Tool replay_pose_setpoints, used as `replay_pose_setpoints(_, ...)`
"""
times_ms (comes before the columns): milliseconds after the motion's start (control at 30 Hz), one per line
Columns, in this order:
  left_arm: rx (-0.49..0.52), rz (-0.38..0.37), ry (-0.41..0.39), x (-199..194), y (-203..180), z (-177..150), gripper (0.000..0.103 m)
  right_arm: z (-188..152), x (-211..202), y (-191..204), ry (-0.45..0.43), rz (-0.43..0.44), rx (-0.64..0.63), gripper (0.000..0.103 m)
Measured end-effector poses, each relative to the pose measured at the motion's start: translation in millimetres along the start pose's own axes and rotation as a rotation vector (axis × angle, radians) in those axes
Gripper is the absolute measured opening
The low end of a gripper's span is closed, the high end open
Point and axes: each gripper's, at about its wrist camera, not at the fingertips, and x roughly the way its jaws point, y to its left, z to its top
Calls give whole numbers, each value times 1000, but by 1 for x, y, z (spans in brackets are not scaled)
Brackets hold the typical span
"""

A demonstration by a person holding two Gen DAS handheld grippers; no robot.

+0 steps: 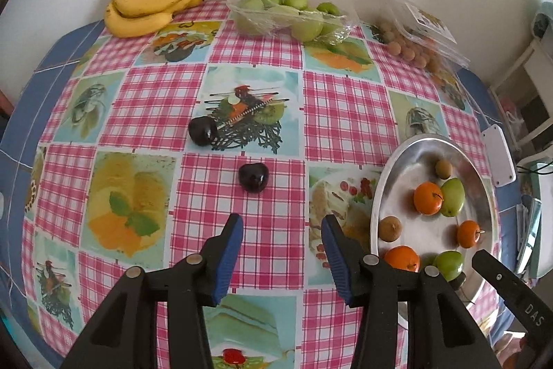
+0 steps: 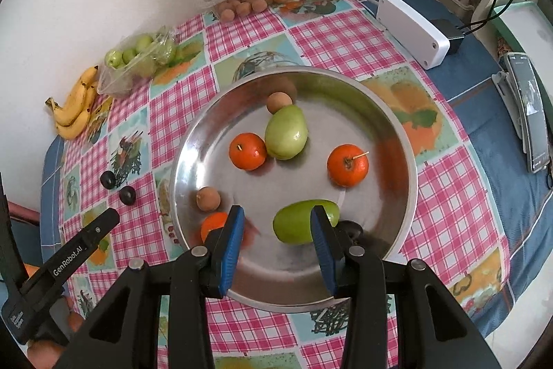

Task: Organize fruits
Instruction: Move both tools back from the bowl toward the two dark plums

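Observation:
Two dark plums (image 1: 202, 131) (image 1: 254, 178) lie on the checked cloth. My left gripper (image 1: 281, 230) hovers open just short of the nearer one, with nothing between its fingers. The steel plate (image 2: 345, 113) holds three oranges (image 2: 248, 151), two green fruits (image 2: 286, 132) and two small brown fruits (image 2: 208, 199). My right gripper (image 2: 276, 223) hangs open over the plate's near side. The near green fruit (image 2: 293, 223) lies below it, partly behind the right finger. A dark fruit (image 2: 352, 229) peeks out behind that finger.
Bananas (image 1: 152, 6), a bag of green fruits (image 1: 283, 9) and a clear box of small brown fruits (image 1: 414, 33) line the wall at the back. A white box (image 2: 411, 30) with cables and a phone (image 2: 528, 113) lie right of the plate.

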Motion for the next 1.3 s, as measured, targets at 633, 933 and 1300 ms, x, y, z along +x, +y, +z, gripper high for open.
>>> replay_pose_setpoints(633, 44, 77, 51, 19, -3, -7, 99, 0, 34, 3, 70, -99, -62, 83)
replay_pose_setpoints(933, 62, 117, 20, 21, -2, -8, 103, 3, 35, 8, 73, -101, -81, 88)
replay_pose_setpoints(1300, 54, 131, -1, 16, -1, -7, 103, 4, 33, 15, 67, -126, -122, 101)
